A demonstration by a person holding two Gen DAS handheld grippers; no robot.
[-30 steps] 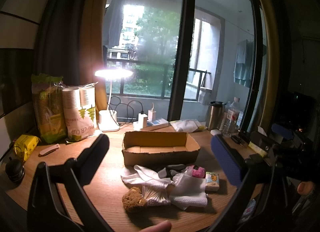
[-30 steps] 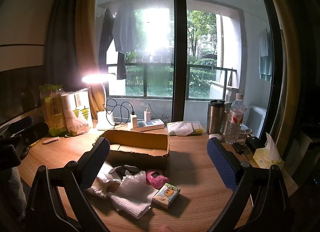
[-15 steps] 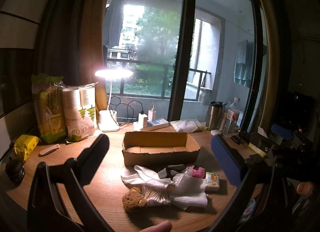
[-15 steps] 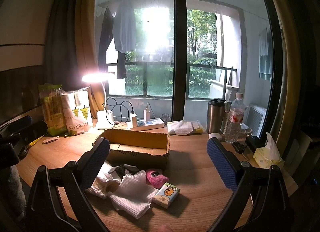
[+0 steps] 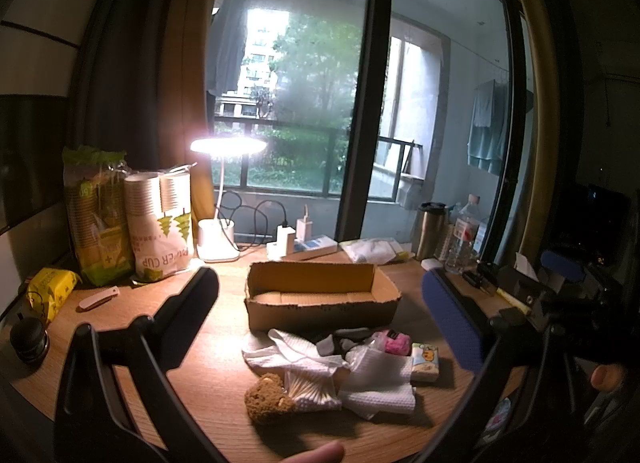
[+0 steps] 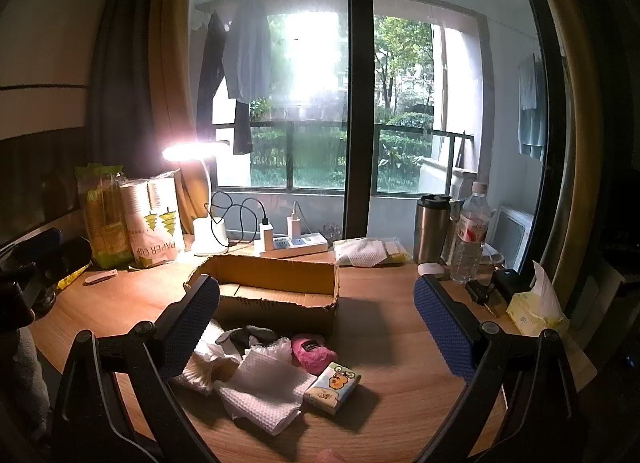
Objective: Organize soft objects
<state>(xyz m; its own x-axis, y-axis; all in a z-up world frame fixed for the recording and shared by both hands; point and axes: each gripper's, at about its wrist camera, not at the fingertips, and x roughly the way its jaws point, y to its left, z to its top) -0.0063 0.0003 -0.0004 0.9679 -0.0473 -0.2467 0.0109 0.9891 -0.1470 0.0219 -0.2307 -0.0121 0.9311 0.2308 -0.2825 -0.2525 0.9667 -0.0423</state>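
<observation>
Round wooden table point(image 6: 392, 343) before a tall balcony window point(image 6: 320, 103); lit white desk lamp point(image 5: 224, 191) at rear.
One open brown cardboard box point(image 5: 320, 295), mid-table.
Just in front, one heap: white waffle cloths point(image 6: 264, 391), one pink fuzzy piece point(image 6: 308, 349), one brown plush bear point(image 5: 266, 397), one cartoon-printed tissue pack point(image 6: 332, 387).
Left gripper point(image 5: 320, 323) and right gripper point(image 6: 316, 323): both spread wide, holding nothing, above the heap.

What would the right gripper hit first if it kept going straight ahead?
Probably the cardboard box, whose front wall sits roughly centred between the open fingers of the right gripper. If it is angled lower, the pink plush item comes first; depth is unclear.
</observation>
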